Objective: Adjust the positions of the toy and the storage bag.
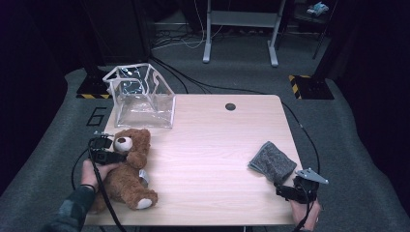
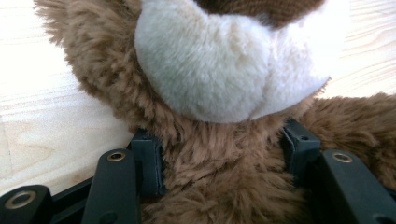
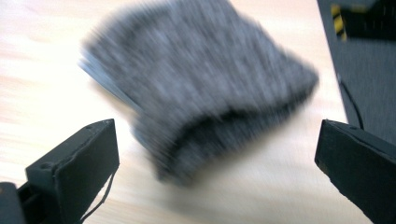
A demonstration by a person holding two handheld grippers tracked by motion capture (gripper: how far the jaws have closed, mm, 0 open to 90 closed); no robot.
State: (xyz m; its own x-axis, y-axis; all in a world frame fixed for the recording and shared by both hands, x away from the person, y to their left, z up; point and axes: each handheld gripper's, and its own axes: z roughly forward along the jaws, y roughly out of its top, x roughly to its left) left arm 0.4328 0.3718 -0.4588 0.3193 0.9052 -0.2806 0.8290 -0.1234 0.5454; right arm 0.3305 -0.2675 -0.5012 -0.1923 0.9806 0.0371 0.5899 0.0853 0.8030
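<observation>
1. Left gripper view: the left gripper (image 2: 224, 158) has its fingers (image 2: 148, 163) set either side of the teddy bear (image 2: 219, 186) at the neck, sunk in the fur; whether they pinch, I cannot tell.
2. The bear lies at the table's (image 1: 212, 159) left edge; gripping deeper should stop it slipping.
3. Right gripper (image 3: 215, 158): fingers spread wide, short of the grey knitted cloth (image 3: 201, 93).
4. Clear plastic box (image 1: 142, 96), behind the bear, looks empty.

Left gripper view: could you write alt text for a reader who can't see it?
A brown teddy bear sits between the left gripper's two black jaws, which flank its neck just below the cream muzzle. Pale wooden table shows behind.
</observation>
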